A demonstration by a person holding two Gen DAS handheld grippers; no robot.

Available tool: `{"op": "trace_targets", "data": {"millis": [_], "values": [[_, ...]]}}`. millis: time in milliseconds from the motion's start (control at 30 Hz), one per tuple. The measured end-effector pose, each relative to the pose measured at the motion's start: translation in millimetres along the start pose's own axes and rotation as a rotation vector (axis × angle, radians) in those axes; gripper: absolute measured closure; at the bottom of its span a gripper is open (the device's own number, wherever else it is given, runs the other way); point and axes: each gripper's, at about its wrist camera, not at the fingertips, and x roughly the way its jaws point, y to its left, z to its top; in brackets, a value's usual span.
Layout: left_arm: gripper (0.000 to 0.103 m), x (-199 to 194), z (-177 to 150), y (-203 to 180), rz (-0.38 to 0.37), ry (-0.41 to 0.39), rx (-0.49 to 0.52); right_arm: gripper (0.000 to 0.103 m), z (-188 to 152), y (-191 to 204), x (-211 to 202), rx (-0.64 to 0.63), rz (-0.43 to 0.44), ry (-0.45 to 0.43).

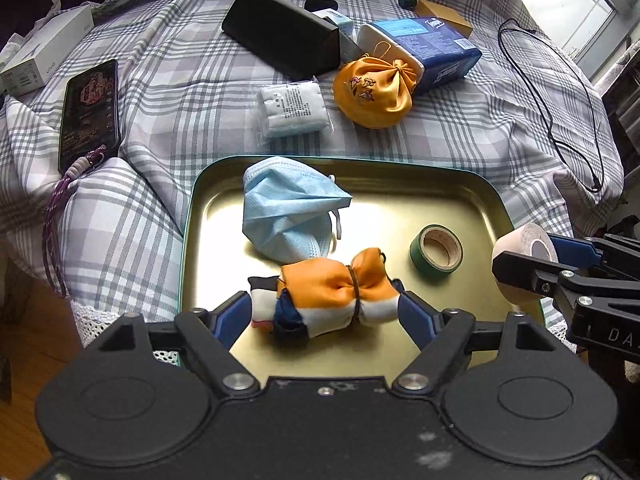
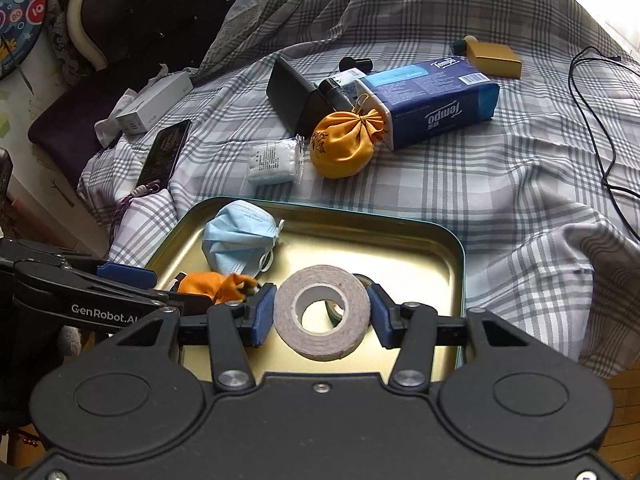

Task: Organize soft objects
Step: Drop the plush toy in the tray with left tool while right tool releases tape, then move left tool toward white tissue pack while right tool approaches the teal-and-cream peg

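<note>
The left claw [image 1: 324,312] stands over the near end of the metal tray [image 1: 460,184] with an orange, white and navy cloth bundle [image 1: 340,294] between its blue pads. The bundle lies on the tray floor; the pads sit close at both ends, and a small gap shows at the left one, so this claw reads as released rather than gripping. Tied at its middle with a dark band, the bundle looks light and squashy, likely to give under pressure without slipping. The best hold is probably across the fat cloth on either side of the band.

The right claw [image 2: 322,314] is clenched on a roll of pale tape [image 2: 322,310], its pads pressing the roll's 2 flat sides, and holds it above the tray's near edge. The roll looks firmer than the fabric things and should keep its shape.

In the tray are 3 things: the bundle, a crumpled blue face mask [image 1: 288,212] toward the far left, and a roll of green tape [image 1: 436,252] to the right.

On the checked bedspread [image 1: 460,136] beyond the tray lie a yellow drawstring pouch [image 1: 372,92], limp and slick-looking, best pinched near its gathered neck, and a clear packet of white pads [image 1: 294,108], beside a blue tissue pack [image 1: 432,52].
</note>
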Motion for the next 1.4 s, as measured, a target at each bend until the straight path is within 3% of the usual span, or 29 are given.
{"op": "trace_targets", "data": {"millis": [500, 567, 1400], "values": [[0.017, 4, 1, 1, 0.034, -0.004, 0.006, 0.051, -4, 9, 5, -0.038, 0.018, 0.029], [0.017, 4, 1, 1, 0.039, -0.006, 0.004, 0.046, -3, 8, 4, -0.031, 0.021, 0.027], [0.005, 12, -1, 4, 0.058, 0.017, -0.012, 0.046, -8, 1, 20, 0.013, 0.002, 0.109]]}}
